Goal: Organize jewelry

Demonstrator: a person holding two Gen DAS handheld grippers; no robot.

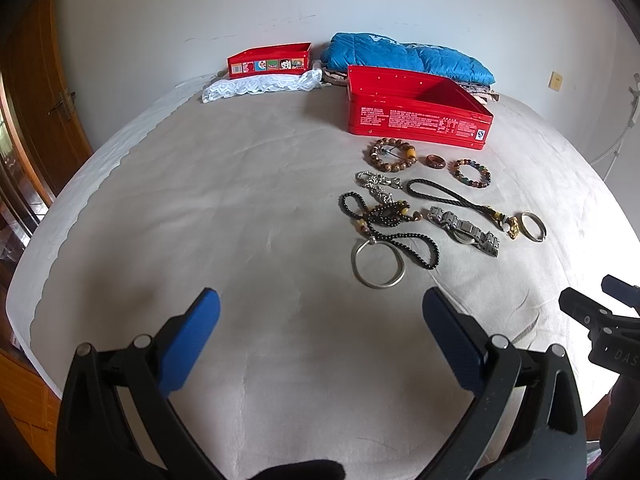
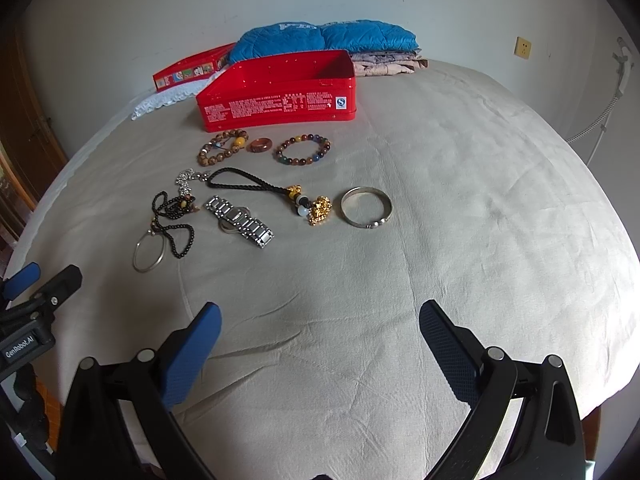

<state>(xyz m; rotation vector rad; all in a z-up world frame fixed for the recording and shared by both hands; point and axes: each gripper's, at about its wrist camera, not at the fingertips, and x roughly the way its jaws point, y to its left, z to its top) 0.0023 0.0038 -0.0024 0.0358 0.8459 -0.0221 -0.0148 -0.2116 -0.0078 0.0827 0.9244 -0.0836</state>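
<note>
Left claw [image 1: 320,336] wide, holding nothing; jewelry spread at its 1 o'clock, large silver ring [image 1: 378,266] nearest. Right claw [image 2: 320,344] wide, empty; silver bangle [image 2: 366,207] at 12, metal watch [image 2: 240,221] at 11. Open red tin [image 2: 276,94] beyond the pieces. Beige bed sheet [image 2: 460,200]; folded blue quilt [image 2: 324,38] against white wall

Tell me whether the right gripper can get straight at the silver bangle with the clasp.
Probably yes. The right gripper is open, and only bare bedsheet lies between it and the silver bangle, which sits apart from the gold charm beside it.
</note>
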